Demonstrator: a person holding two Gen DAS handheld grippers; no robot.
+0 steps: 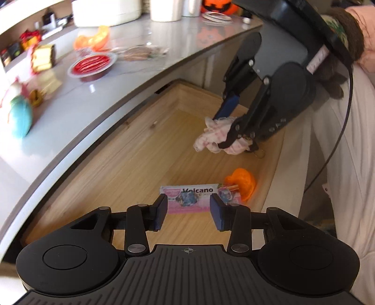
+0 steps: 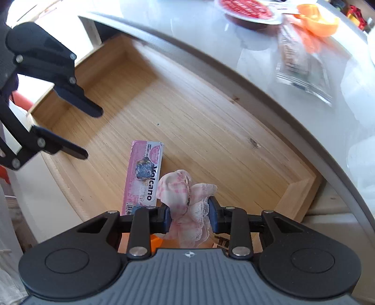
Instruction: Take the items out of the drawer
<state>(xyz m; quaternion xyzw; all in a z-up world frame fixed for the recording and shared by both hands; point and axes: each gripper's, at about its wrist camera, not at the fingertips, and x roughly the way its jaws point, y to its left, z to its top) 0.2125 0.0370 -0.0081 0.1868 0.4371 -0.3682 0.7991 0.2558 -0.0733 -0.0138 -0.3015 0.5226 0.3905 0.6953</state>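
An open wooden drawer (image 1: 131,150) (image 2: 199,122) sits under a grey counter. Inside lie a pink "Volcano" packet (image 1: 194,198) (image 2: 144,169), an orange plastic piece (image 1: 241,184), and a pink-and-white lacy cloth (image 1: 218,136) (image 2: 187,211). My right gripper (image 2: 189,215) (image 1: 226,131) is shut on the cloth, which bunches between its blue pads. My left gripper (image 1: 188,211) (image 2: 91,133) is open, hovering just above the near end of the packet with nothing between its fingers.
The grey counter (image 1: 98,98) (image 2: 269,77) holds a red-lidded bowl (image 1: 92,65) (image 2: 246,9), an orange scoop (image 1: 96,40) (image 2: 316,21), a clear snack bag (image 2: 302,70), a teal plush (image 1: 20,117), white containers and a pumpkin decoration (image 1: 219,5). A person's sleeve (image 1: 361,35) is at the right.
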